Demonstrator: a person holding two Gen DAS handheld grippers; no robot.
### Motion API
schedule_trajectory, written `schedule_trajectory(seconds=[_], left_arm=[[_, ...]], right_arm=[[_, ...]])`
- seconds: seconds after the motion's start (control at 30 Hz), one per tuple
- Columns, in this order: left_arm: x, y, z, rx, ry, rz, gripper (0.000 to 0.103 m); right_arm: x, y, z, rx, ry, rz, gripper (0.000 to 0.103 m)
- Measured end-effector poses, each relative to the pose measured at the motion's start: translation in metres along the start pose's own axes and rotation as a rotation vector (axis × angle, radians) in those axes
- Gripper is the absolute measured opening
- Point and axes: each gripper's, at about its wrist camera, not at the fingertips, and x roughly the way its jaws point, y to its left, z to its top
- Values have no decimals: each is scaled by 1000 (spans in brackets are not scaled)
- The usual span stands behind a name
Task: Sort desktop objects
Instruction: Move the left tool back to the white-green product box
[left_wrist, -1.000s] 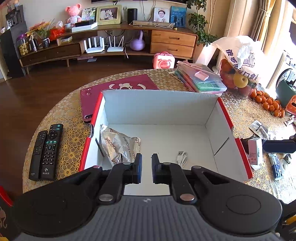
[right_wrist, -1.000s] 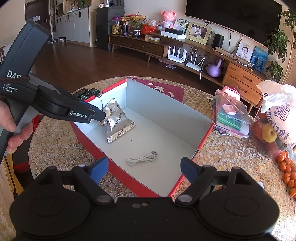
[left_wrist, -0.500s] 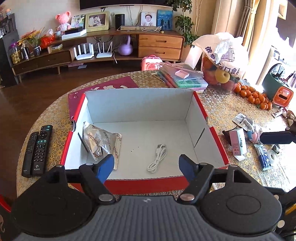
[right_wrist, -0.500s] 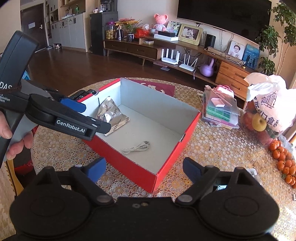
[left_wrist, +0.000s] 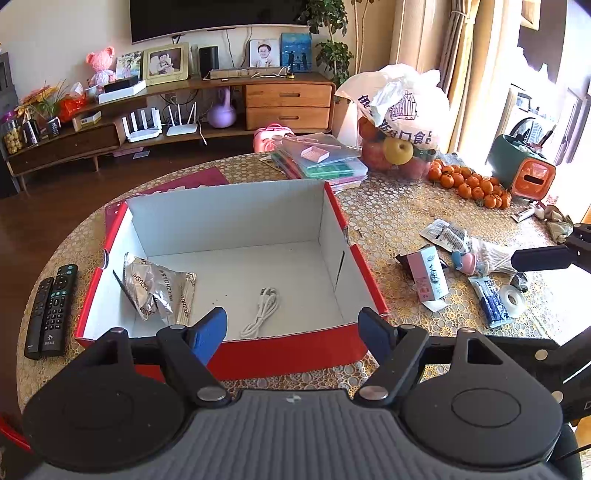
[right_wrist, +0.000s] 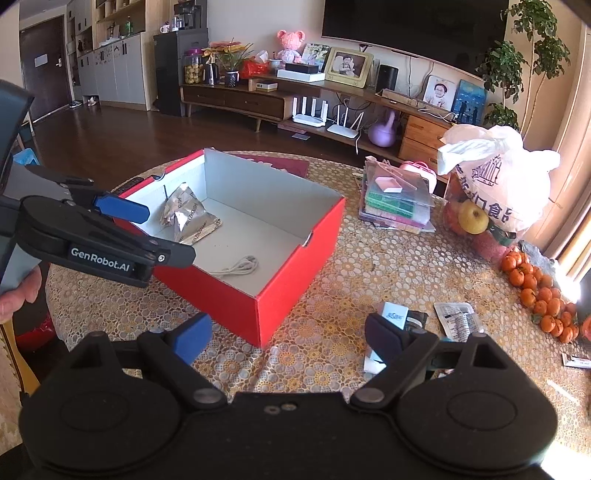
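A red box (left_wrist: 295, 354) with a white inside stands mid-table. In it lie a crumpled silver foil packet (left_wrist: 159, 291) and a coiled white cable (left_wrist: 262, 312). My left gripper (left_wrist: 293, 332) is open and empty, hovering just before the box's near wall. From the right wrist view, the box (right_wrist: 295, 280), packet (right_wrist: 188, 218) and cable (right_wrist: 236, 267) sit to the left, with the left gripper (right_wrist: 162, 234) over the box's near corner. My right gripper (right_wrist: 288, 339) is open and empty above the tablecloth, its right finger beside a small pink-white carton (right_wrist: 395, 314).
Right of the box lie the carton (left_wrist: 428, 277), a sachet (left_wrist: 443, 234), a blue packet (left_wrist: 489, 302) and a tape roll (left_wrist: 513, 297). Two remotes (left_wrist: 51, 306) lie left of it. Behind are stacked folders (left_wrist: 321, 162), a fruit bag (left_wrist: 399, 110) and tangerines (left_wrist: 472, 184).
My left gripper went from nearly shut inside the box to open and drew back behind its near wall. My right gripper swung away from the box to the right, toward the loose items.
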Motion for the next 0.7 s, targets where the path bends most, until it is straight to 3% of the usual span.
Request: schedule_trajectory(seconds=[0.3, 0.7], left_arm=[[-5, -39, -5, 58, -23, -48, 78], [1, -99, -9, 139, -25, -169, 89]], right_arm=[[-12, -29, -25, 49, -3, -30, 90], [-25, -80, -64, 139, 1, -87, 90]])
